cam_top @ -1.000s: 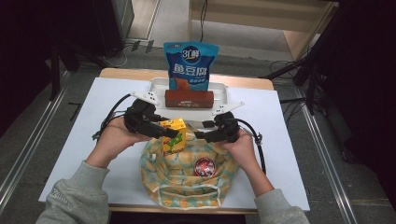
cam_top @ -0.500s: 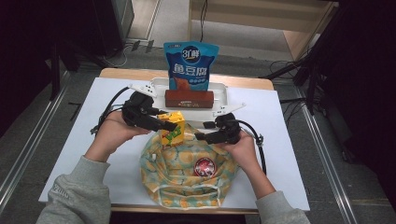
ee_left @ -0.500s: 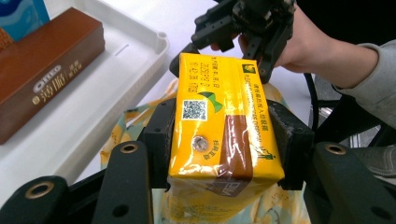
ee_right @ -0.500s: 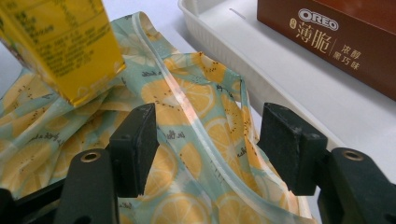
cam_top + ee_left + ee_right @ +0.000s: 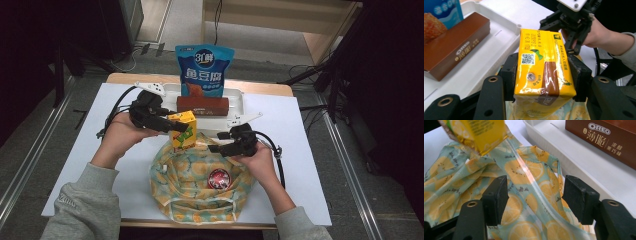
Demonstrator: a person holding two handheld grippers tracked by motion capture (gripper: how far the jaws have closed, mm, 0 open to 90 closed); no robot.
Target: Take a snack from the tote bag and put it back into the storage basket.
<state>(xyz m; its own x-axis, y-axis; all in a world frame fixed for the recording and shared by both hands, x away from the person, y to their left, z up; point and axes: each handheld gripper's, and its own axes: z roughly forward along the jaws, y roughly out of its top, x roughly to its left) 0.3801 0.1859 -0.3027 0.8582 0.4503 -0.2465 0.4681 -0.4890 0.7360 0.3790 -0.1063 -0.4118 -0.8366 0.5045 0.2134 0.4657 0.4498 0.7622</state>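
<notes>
Since earlier frame: left gripper (image 5: 167, 125) lifted yellow juice carton (image 5: 182, 130) clear of fruit-print bag (image 5: 200, 175), toward white tray (image 5: 235, 97); jaws clamp carton sides. Right gripper (image 5: 220, 146) jaws apart, straddling bag rim. Count: one carton, one bag, one tray, one brown biscuit box (image 5: 202, 105), one blue snack pouch (image 5: 202, 70).

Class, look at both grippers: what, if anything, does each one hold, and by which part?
The left gripper clamps the yellow drink carton by its two narrow sides. The right gripper holds nothing; its fingers stand open over the fruit-print bag.
</notes>
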